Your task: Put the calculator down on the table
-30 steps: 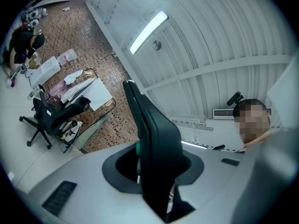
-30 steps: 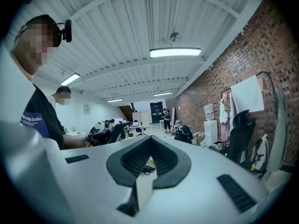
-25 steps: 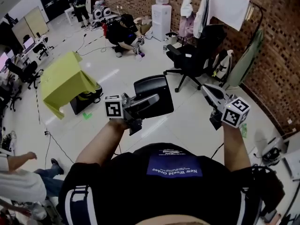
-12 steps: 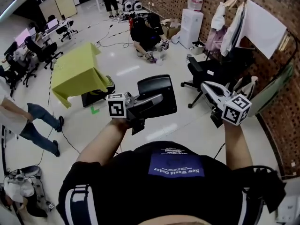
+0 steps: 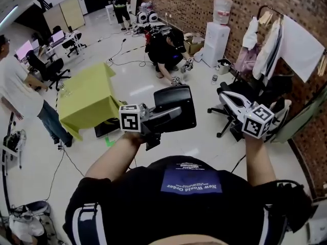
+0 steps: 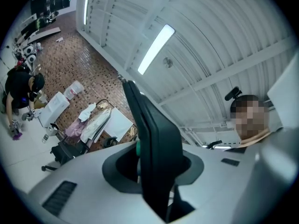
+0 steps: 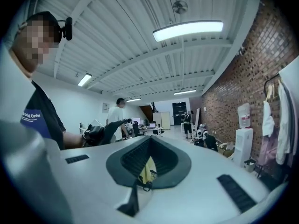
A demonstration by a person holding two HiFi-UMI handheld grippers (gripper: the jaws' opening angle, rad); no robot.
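At centre frame in the head view, the left gripper (image 5: 162, 117) clamps the black calculator (image 5: 176, 105) in mid-air, the right gripper (image 5: 226, 96) at centre right has its jaws together and empty, and the yellow-covered table (image 5: 89, 93) stands beyond at upper left.

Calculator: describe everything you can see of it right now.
The calculator is a dark, flat slab with rounded corners, plastic by its look; no keys show. It hangs in the air above the floor, tilted, one edge clamped in the left claw, well apart from the yellow-covered table.
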